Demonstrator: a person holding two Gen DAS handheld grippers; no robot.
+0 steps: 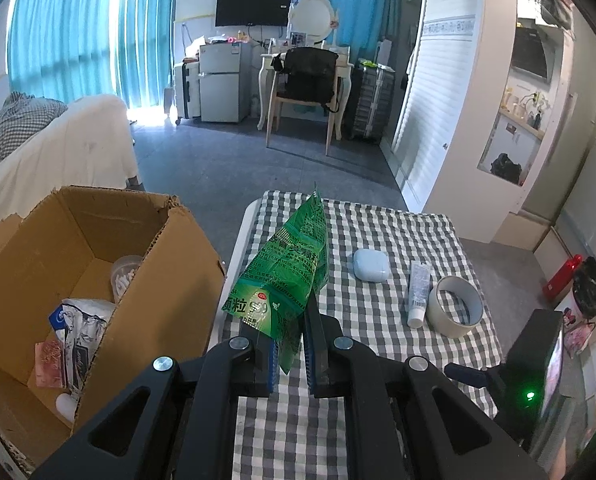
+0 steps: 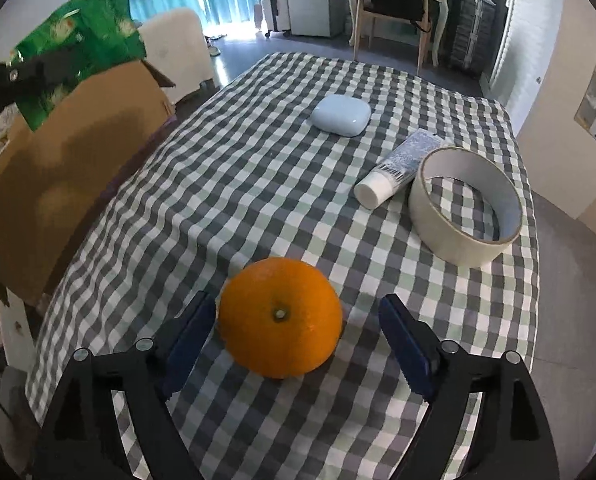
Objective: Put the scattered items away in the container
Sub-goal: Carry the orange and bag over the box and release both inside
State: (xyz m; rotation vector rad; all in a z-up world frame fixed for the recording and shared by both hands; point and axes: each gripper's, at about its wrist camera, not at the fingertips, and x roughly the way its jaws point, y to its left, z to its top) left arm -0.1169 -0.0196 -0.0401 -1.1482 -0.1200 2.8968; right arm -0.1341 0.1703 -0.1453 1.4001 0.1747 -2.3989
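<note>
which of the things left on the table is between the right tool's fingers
The orange. It sits between the open right tool's fingers, while the blue case, the tube and the tape roll lie farther back on the checked cloth.

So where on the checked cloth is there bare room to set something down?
Free: the wide stretch between the orange, the cardboard box and the blue case. Crowded: the far right edge, where the tube touches the tape roll.

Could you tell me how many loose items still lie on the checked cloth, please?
4: orange nearest, case farthest, tube against the tape roll on the right. None seems hidden.
</note>
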